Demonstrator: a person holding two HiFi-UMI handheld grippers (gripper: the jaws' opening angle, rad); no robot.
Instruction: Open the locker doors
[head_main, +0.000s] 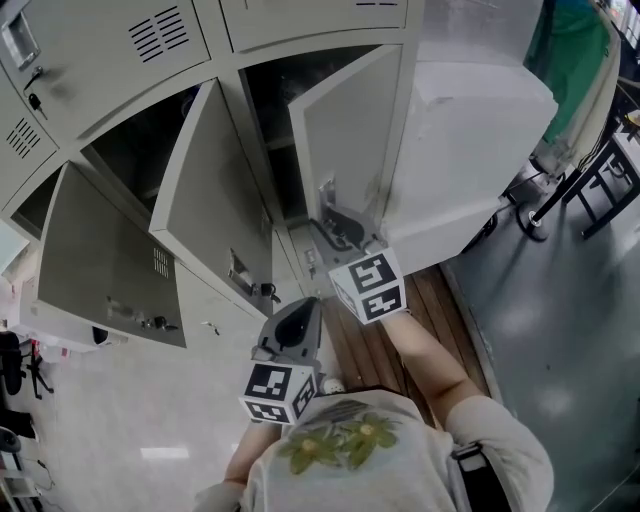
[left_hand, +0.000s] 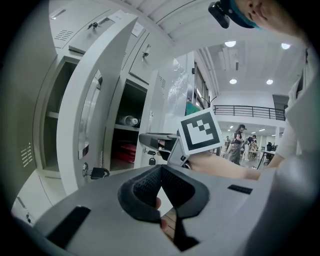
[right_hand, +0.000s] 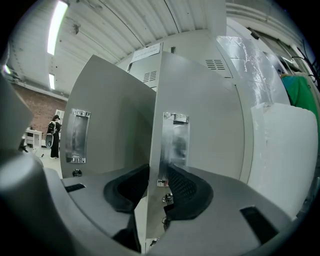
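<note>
Three locker doors are seen swung open in the head view: a left-hand door (head_main: 95, 265), a middle door (head_main: 210, 205) and a right-hand door (head_main: 345, 135). The upper lockers (head_main: 110, 50) above them are shut.

Right gripper (head_main: 340, 232):
- It is held out level at the free edge of the right-hand door, low down by the door's handle.
- In the right gripper view the door's thin edge (right_hand: 152, 150) is seen running upright between the two pads.
- The right gripper (right_hand: 154, 172) is closed on that edge at a moderate width. One pad is set against the outer face (right_hand: 200, 130), just beneath the metal handle plate (right_hand: 175, 145); the other is set behind the edge.
- The middle door (right_hand: 110, 115) is seen just left of the gripped edge, apart from the jaws.

Left gripper (head_main: 300, 310):
- It is held lower and nearer the person's body, behind the right gripper's marker cube (head_main: 368, 285) and over the wooden floor strip (head_main: 370, 345).
- No door is touched by it.
- In the left gripper view the pad tips of the left gripper (left_hand: 160, 170) are met at a point, with nothing caught between them.
- The middle door (left_hand: 75, 115) is seen edge-on to its left, with a small dark padlock (left_hand: 98, 173) hung low on it.
- The right gripper's cube (left_hand: 200, 131) is seen ahead.

A white wrapped block (head_main: 480, 150) is stood just right of the right-hand door.
</note>
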